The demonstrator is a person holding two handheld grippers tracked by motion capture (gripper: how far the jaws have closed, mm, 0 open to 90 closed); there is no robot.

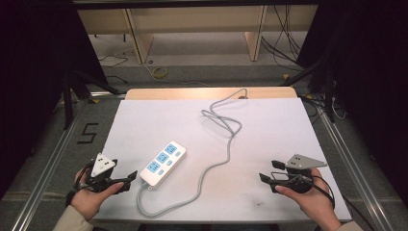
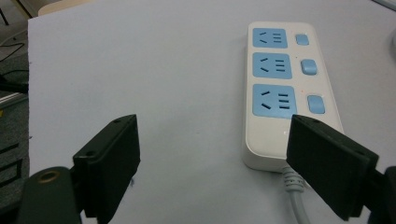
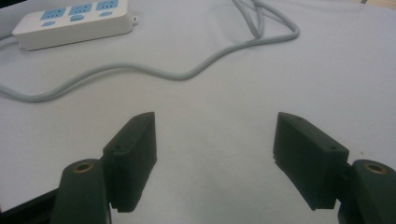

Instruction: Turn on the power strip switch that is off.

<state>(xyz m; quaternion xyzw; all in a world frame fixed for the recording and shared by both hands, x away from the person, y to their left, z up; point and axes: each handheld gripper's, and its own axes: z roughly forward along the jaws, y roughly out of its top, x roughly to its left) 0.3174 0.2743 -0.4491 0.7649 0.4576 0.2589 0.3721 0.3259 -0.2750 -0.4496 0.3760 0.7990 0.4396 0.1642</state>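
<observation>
A white plastic power strip with three blue sockets and three small blue switches lies flat on the pale grey-white worktop, a little left of centre in the lower half of the high view, set on a slant with its cable end towards the lower left. Its light grey cable leaves that end, loops along the bottom edge of the frame, then runs up through the middle in loose bends and goes over the far edge of the worktop at the top centre.

The left hand-held gripper sits at the lower left of the high view, held in a hand, with its tips just beside the strip's cable end. In the left gripper view its black jaws stand wide apart with nothing between them; the right jaw overlaps the near corner of the power strip in the frame, though whether it touches cannot be told.

The right hand-held gripper is at the lower right of the high view, well apart from the strip, pointing towards frame left. In the right gripper view its jaws are spread wide over bare worktop, gripping nothing, with the power strip at the upper left and the cable curving across the top.
</observation>
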